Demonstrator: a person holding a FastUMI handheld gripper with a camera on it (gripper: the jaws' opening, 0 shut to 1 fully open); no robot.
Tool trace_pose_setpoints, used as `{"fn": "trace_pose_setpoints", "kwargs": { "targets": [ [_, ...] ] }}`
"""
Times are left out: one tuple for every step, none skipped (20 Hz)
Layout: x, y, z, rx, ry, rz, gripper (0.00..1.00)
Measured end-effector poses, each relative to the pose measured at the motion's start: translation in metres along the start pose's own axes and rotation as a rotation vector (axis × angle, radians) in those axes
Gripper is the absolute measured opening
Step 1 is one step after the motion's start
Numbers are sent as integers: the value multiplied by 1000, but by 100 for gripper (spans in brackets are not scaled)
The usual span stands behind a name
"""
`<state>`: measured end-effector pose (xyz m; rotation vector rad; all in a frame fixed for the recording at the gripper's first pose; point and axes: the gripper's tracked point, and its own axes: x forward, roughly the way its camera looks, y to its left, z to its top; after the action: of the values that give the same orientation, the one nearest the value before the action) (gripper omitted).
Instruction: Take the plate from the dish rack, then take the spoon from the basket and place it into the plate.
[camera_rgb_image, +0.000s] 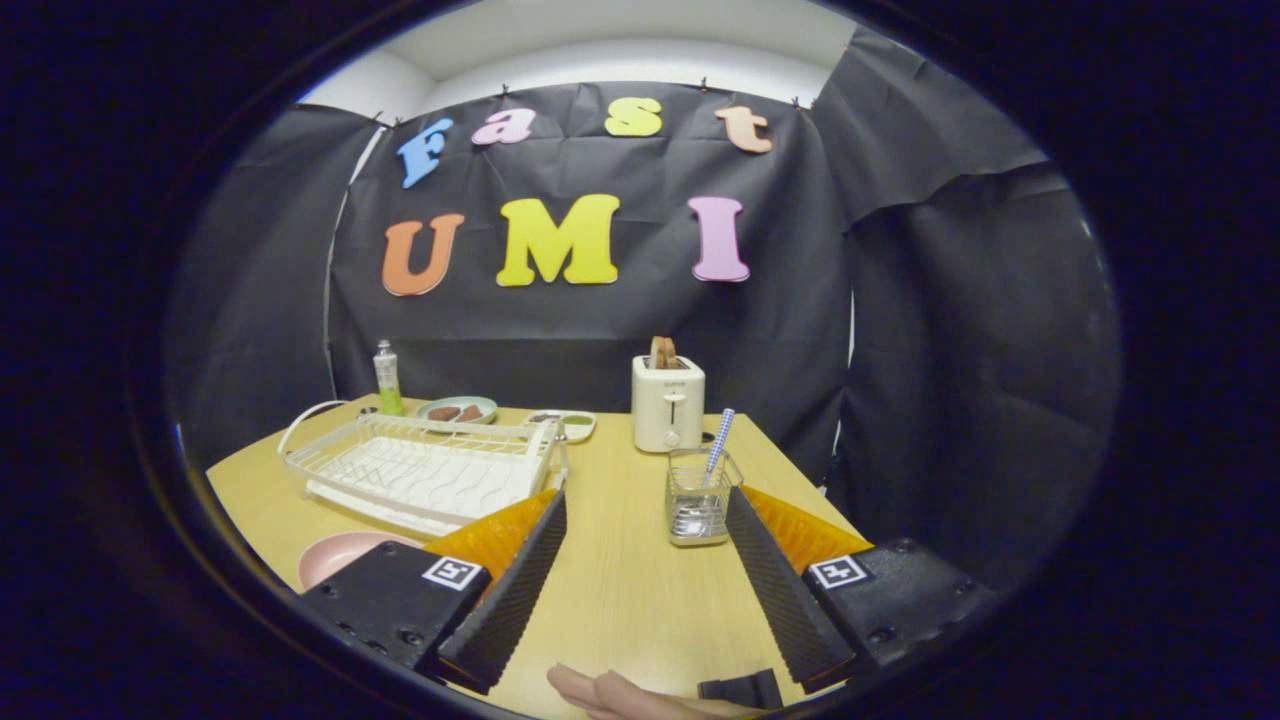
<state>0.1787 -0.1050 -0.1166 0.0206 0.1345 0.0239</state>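
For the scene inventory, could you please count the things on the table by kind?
Racks and baskets: 2, dish rack, basket
Dishes: 3, pink plate, green plate, white dish
Spoon: 1
Toaster: 1
Bottle: 1
Total: 8
The hand-held gripper is open, holding nothing.

Dish rack (425, 470) sits on the table (620, 590) left of the basket (698, 505); spoon (718, 442) stands in the basket, toaster (667, 402) behind it. Plate (338, 555) lies on the table in front of the rack, beside the left finger. Gripper (645, 510) fingers spread wide, basket just ahead of the right one.
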Motion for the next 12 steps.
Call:
{"fn": "trace_pose_setpoints", "kwargs": {
  "targets": [
    [15,-9,5,16,1,1,100],
    [30,-13,9,35,7,7,100],
    [46,-16,12,45,15,22,100],
    [65,-23,13,56,28,28,100],
    [82,-26,16,63,37,42,100],
    [101,-33,17,65,53,38,100],
    [119,-38,22,82,57,44,100],
    [138,-43,25,95,69,45,100],
    [155,-47,28,110,78,47,100],
    [170,-50,28,111,100,48,100],
    [182,-52,28,108,115,55,100],
    [194,-55,29,101,128,57,100]
  ]
}}
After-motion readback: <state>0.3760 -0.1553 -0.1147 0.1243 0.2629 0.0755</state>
